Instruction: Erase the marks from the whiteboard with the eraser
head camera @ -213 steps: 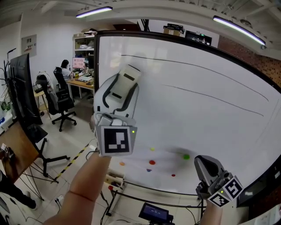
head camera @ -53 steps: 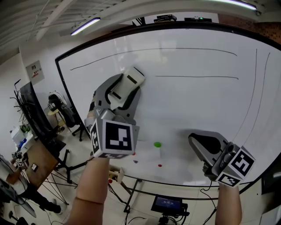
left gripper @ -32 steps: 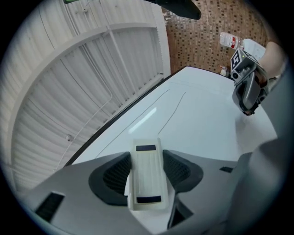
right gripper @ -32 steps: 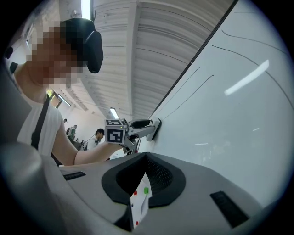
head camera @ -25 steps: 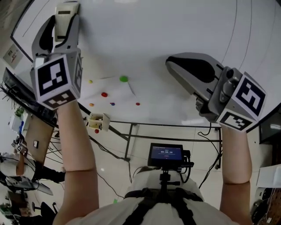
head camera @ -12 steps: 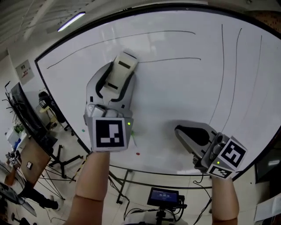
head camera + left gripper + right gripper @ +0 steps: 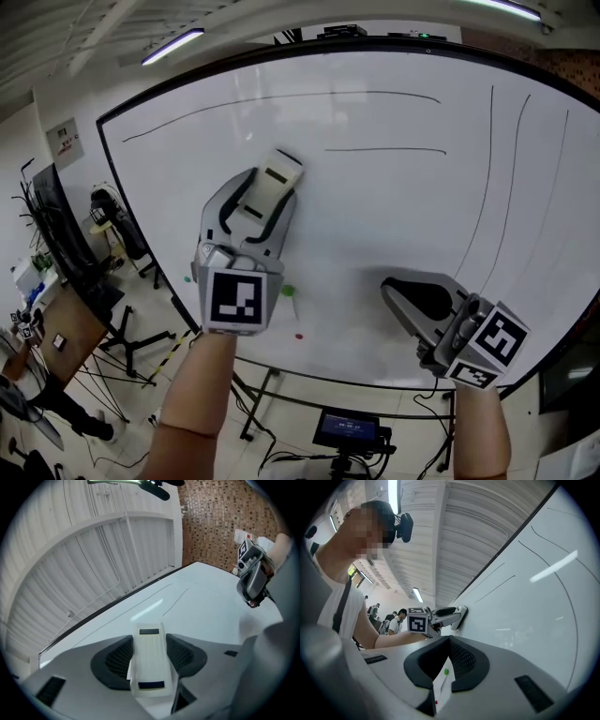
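In the head view the whiteboard (image 7: 394, 234) fills most of the scene. The left gripper (image 7: 265, 192) stands at the board's left-middle part, and its fingers are closed on the eraser (image 7: 277, 174), a pale block with a dark strip. The eraser is below the long line (image 7: 281, 96) that runs near the board's upper edge, and to the left of the short line (image 7: 384, 149). Three more lines (image 7: 487, 187) go downward on the right part of the board. The right gripper (image 7: 398, 292) is held at the board's lower right part, under those lines, with its fingers together. A green magnet (image 7: 287, 292) and a red magnet (image 7: 299, 335) sit on the lower part of the board, between the two grippers.

In the left gripper view the black pads (image 7: 115, 656) press the eraser (image 7: 149, 667) from both sides, and it points up along the whiteboard (image 7: 201, 616). The right gripper (image 7: 253, 578) appears far along the board, at its right.

In the right gripper view the right gripper (image 7: 449, 641) has its fingertips meeting and it holds nothing; only a narrow slit lower down shows the whiteboard (image 7: 534, 620) with the green magnet (image 7: 446, 671). Further along the board the left gripper (image 7: 447, 616) holds the eraser (image 7: 461, 616), which seems to lie flat against the board surface
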